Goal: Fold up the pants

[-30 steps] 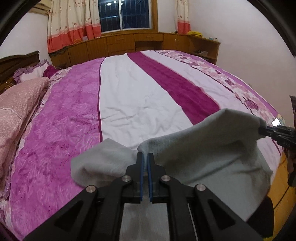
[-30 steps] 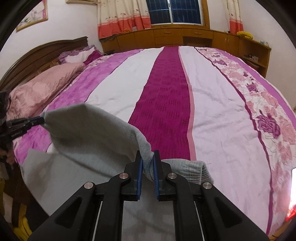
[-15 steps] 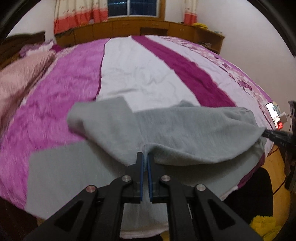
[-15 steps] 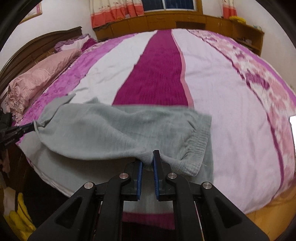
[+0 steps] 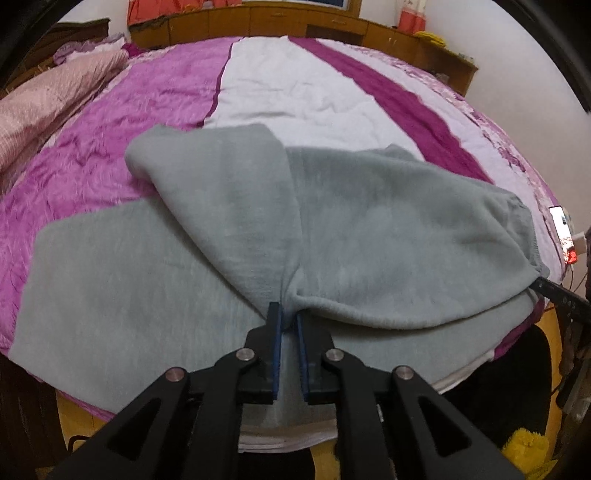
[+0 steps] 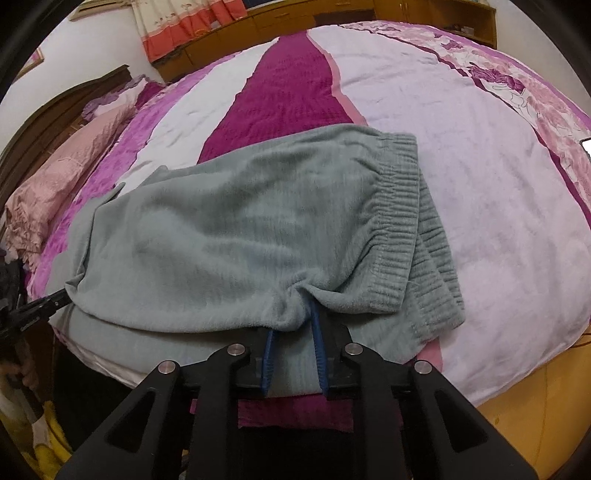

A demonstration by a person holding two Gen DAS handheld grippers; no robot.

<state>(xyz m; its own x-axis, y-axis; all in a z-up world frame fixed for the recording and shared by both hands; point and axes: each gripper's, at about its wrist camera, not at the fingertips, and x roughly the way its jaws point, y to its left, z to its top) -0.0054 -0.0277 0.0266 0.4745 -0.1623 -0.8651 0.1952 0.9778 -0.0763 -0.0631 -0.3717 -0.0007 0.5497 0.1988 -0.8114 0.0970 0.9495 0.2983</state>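
Observation:
Grey fleece pants lie on the near edge of the bed, one half laid over the other. In the right wrist view the pants show a ribbed waistband on the right. My left gripper has its jaws slightly apart, with the fold's near edge pinched at the tips. My right gripper has its jaws spread, and the fabric edge drapes over its tips. Each gripper's tip shows at the side of the other view: the right gripper's tip and the left gripper's tip.
The bed has a quilt striped purple, white and magenta. Pink pillows lie by the wooden headboard at the left. A lit phone lies at the bed's right edge. Wooden cabinets line the far wall. Something yellow lies on the floor.
Both grippers have carried the raised pant half toward the near edge and lowered it flat onto the other half. The right jaws have spread apart. The left jaws have eased slightly.

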